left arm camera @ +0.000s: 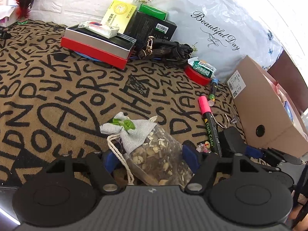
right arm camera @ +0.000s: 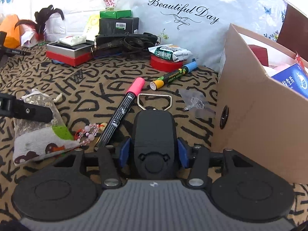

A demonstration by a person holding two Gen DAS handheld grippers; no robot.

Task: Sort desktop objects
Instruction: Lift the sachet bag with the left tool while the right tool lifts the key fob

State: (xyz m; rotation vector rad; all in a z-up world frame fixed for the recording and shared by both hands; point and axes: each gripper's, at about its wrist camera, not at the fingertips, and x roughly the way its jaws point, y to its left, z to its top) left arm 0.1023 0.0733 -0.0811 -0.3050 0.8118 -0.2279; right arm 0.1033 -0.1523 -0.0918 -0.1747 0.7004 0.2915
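- Nearest the left wrist camera, the left gripper (left arm camera: 151,158) has its jaws spread around a drawstring sachet (left arm camera: 152,150), a grey cloth pouch with a clear panel showing dried herbs; the blue pads (left arm camera: 189,155) sit just beside the pouch's sides, and whether they press on it cannot be told.
- The sachet lies on the desk (left arm camera: 57,96), which is covered in a tan cloth printed with black letters.
- In the right wrist view, the right gripper (right arm camera: 154,152) has its jaws pinching a black oval device (right arm camera: 154,136) with a metal loop at its far end.
- A pink-capped marker (right arm camera: 123,111) lies just left of that device, beside a pink bead charm (right arm camera: 90,132).
- A second marker with a blue cap (right arm camera: 173,75) lies farther back, near a red tape roll (right arm camera: 165,63) topped by a green snack packet (right arm camera: 169,53).
- An open cardboard box (right arm camera: 250,115) stands on the right, holding packets.
- At the back, a red and silver box (left arm camera: 96,48), dark straps (left arm camera: 167,48) and a white "Beautiful Day" bag (left arm camera: 211,28) rest against the wall.
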